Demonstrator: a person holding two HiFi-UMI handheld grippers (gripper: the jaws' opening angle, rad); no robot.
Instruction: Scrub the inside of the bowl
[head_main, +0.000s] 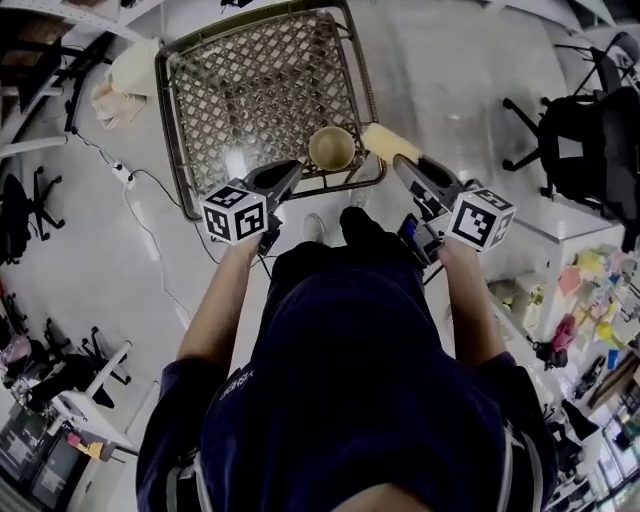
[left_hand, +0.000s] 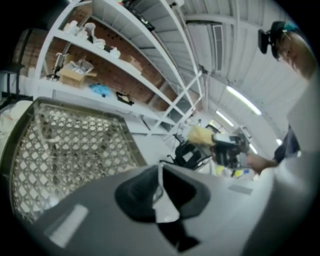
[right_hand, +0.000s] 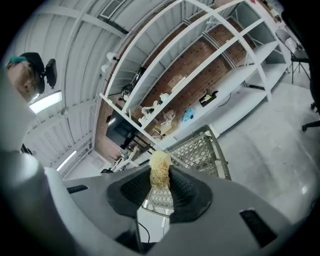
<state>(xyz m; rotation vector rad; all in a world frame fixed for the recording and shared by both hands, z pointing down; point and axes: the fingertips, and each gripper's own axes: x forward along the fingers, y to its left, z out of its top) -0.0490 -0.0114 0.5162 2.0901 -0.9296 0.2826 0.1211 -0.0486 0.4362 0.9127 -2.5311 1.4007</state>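
One bowl (head_main: 331, 148) sits on the mesh table's (head_main: 250, 90) near edge, between both grippers' tips, touching neither. The right gripper (right_hand: 160, 181) pinches a yellow scrubber (right_hand: 160, 162) just beside the bowl. The left gripper's (left_hand: 159, 174) jaws are pressed together, empty. Both cubes carry black-and-white square markers.

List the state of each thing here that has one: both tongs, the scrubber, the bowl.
left tongs: shut, holding nothing.
right tongs: shut on the yellow scrubber.
yellow scrubber: clamped, beside the bowl, not in it.
bowl: upright on the mesh table, not held.
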